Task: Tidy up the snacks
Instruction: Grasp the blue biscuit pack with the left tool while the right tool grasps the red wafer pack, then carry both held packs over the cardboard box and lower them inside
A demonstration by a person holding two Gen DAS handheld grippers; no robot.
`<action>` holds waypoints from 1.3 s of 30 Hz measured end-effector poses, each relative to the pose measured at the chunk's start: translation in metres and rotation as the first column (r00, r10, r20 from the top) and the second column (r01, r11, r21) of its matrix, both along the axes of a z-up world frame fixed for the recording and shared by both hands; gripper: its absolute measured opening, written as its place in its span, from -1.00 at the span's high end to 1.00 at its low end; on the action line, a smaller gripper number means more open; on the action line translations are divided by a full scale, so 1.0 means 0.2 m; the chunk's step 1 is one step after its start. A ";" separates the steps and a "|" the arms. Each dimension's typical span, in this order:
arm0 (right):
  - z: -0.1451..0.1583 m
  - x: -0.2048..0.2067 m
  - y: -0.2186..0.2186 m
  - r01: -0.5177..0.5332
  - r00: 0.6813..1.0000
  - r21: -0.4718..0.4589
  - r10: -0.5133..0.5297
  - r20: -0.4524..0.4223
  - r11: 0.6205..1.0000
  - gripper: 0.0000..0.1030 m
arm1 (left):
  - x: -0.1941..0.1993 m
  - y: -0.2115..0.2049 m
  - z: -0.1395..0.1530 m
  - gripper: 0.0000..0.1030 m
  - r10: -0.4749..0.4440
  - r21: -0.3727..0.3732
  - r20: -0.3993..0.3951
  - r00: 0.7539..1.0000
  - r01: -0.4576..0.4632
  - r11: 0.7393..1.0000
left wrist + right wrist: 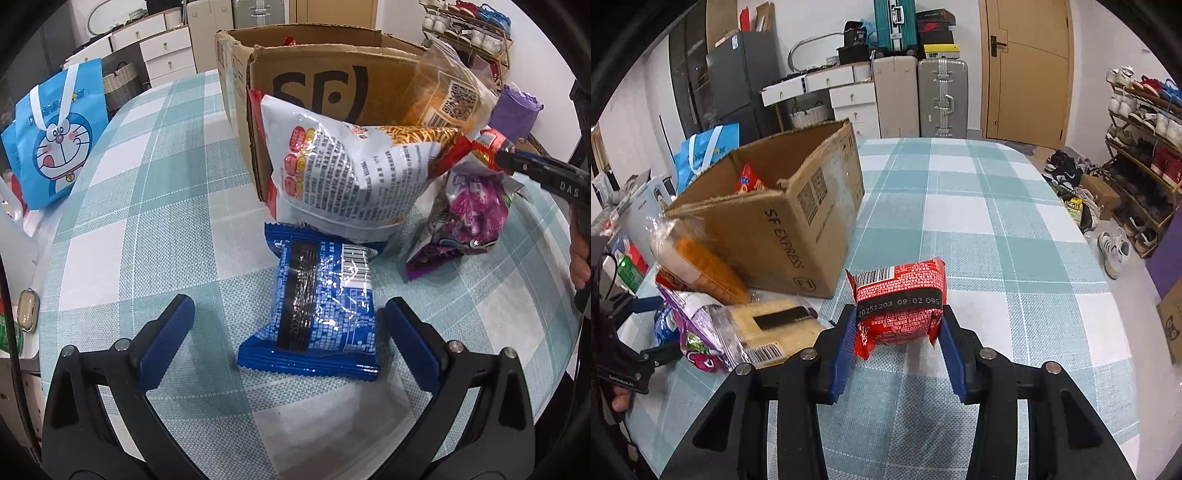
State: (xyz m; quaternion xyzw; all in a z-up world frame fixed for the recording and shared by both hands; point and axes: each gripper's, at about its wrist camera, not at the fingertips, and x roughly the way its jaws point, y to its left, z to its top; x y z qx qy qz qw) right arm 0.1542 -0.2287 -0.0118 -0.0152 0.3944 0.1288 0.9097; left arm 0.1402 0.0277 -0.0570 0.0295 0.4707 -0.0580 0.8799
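1. Right gripper [897, 332] fingers clenched on red snack pack [899, 302], off tabletop [997, 236], cardboard box [783, 225] at 10 o'clock.
2. Pack looks light, crinkly, slippery; pinch mid-body.
3. Left gripper [288, 328] fingers released, astride blue pack [317, 310].

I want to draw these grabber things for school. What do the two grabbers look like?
Both grabbers match. The left gripper and the right gripper each have a black plastic frame shaped like a fork, with triangle holes and round silver bolts. The fingers carry blue ribbed pads. The right gripper, seen from the side, has white letters on its black body. A thin black cable runs near the left one's edge.
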 end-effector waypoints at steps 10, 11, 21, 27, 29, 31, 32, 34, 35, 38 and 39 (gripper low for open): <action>0.14 -0.07 0.00 -0.018 0.996 0.067 0.012 0.088 0.998 0.15 | -0.05 -0.03 0.03 -0.60 -0.059 0.011 0.022 0.998 0.059 0.998; 0.14 -0.08 0.00 -0.019 0.996 0.062 0.013 0.091 0.998 0.15 | -0.06 -0.04 0.04 -0.50 -0.079 -0.002 0.023 0.997 0.079 0.997; 0.17 -0.10 0.06 -0.038 0.994 0.052 0.033 0.101 0.998 0.15 | -0.14 -0.08 0.09 0.20 -0.158 -0.006 0.033 0.987 0.158 0.987; 0.19 -0.11 0.05 -0.043 0.992 0.066 0.035 0.120 0.997 0.15 | -0.18 -0.05 0.14 0.21 -0.169 -0.041 0.053 0.984 0.171 0.984; 0.21 -0.12 0.05 -0.043 0.991 0.067 0.034 0.129 0.997 0.15 | -0.18 -0.04 0.14 0.21 -0.170 -0.044 0.059 0.984 0.173 0.984; 0.22 -0.13 0.04 -0.042 0.990 0.073 0.032 0.137 0.996 0.16 | -0.19 -0.03 0.15 0.21 -0.172 -0.054 0.061 0.983 0.175 0.983; 0.22 -0.13 0.04 -0.042 0.990 0.075 0.032 0.140 0.996 0.16 | -0.19 -0.02 0.16 0.21 -0.169 -0.059 0.063 0.984 0.173 0.983; 0.23 -0.13 0.04 -0.041 0.989 0.079 0.029 0.148 0.996 0.16 | -0.20 0.00 0.17 0.21 -0.161 -0.068 0.065 0.985 0.166 0.984; 0.24 -0.14 0.04 -0.042 0.988 0.084 0.029 0.150 0.996 0.16 | -0.20 0.00 0.17 0.21 -0.158 -0.071 0.066 0.985 0.163 0.984; 0.26 -0.15 0.03 -0.041 0.986 0.094 0.025 0.164 0.995 0.16 | -0.20 0.03 0.19 0.21 -0.150 -0.079 0.073 0.986 0.155 0.985; 0.26 -0.16 0.02 -0.043 0.986 0.099 0.026 0.166 0.994 0.16 | -0.21 0.04 0.20 0.21 -0.145 -0.077 0.077 0.986 0.151 0.986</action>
